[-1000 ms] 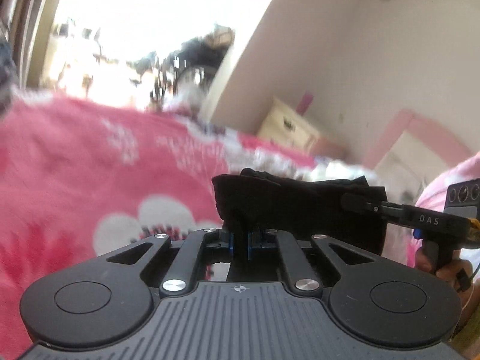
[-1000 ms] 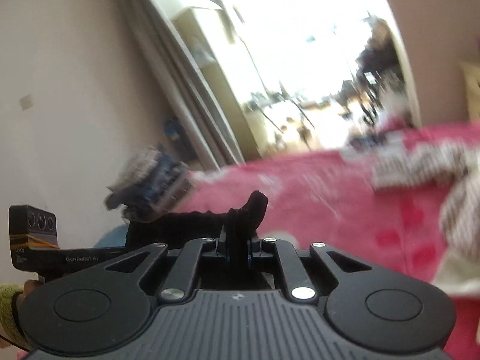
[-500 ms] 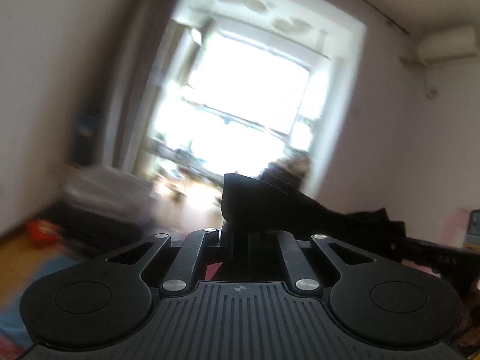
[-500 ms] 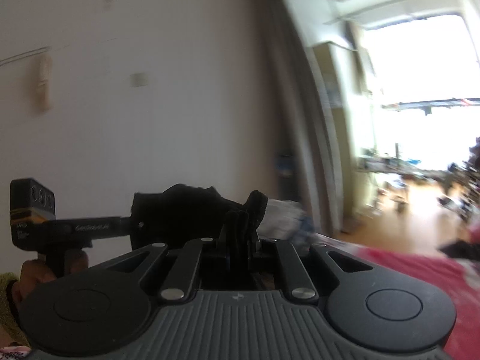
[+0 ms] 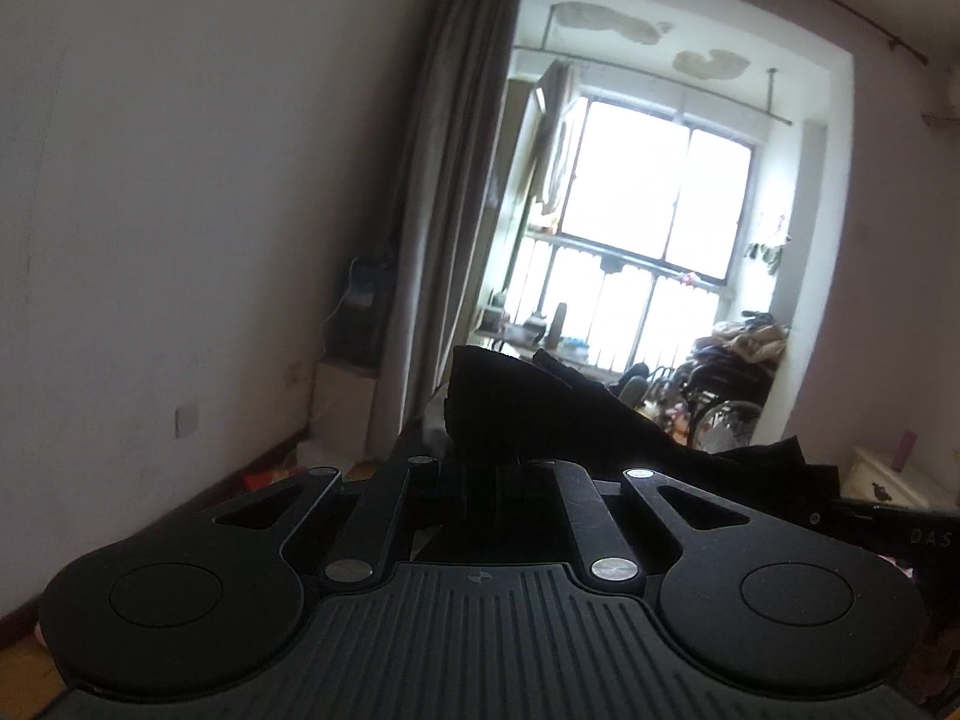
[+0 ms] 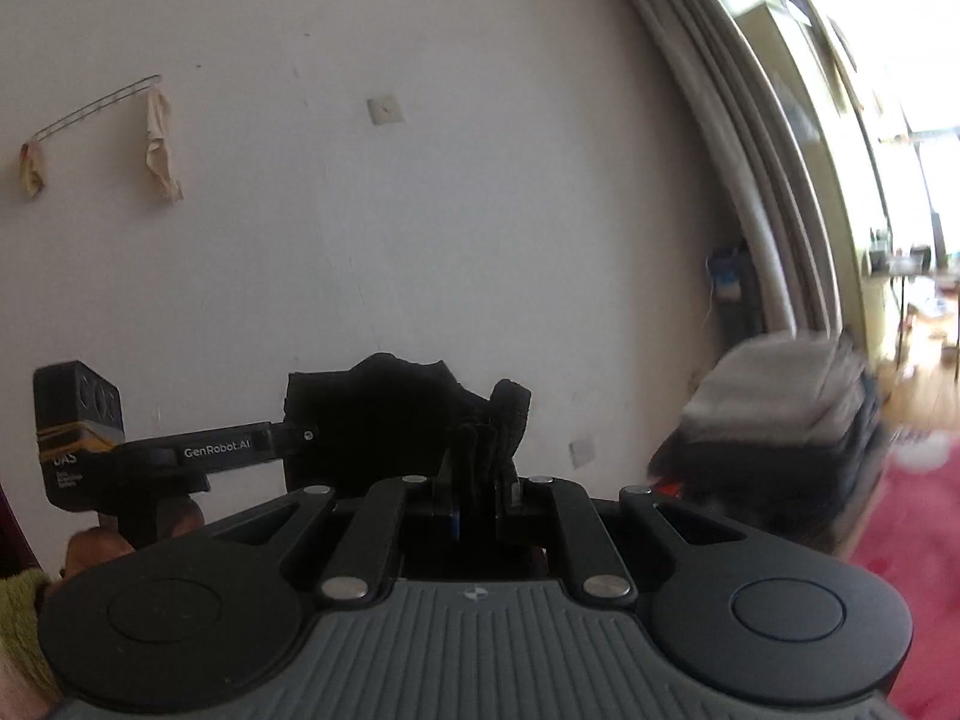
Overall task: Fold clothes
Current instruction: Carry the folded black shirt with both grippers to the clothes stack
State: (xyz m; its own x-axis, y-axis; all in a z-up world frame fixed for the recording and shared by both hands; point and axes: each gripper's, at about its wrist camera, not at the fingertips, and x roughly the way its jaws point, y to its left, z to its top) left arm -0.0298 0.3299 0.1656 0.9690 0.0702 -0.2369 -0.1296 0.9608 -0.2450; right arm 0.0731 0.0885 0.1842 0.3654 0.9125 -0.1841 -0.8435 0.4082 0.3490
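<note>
Black garment [image 5: 540, 414] swings up off the pink bed toward the curtain [image 5: 444, 192], left gripper [image 5: 480, 474] and right gripper [image 6: 480, 468] both clamped on it, ready to fold.

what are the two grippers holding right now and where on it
Both hold one black garment, stretched between them. The left hand-held gripper pinches one bunched edge; the right hand-held gripper pinches the opposite edge. Which parts of the garment these are cannot be told.
</note>
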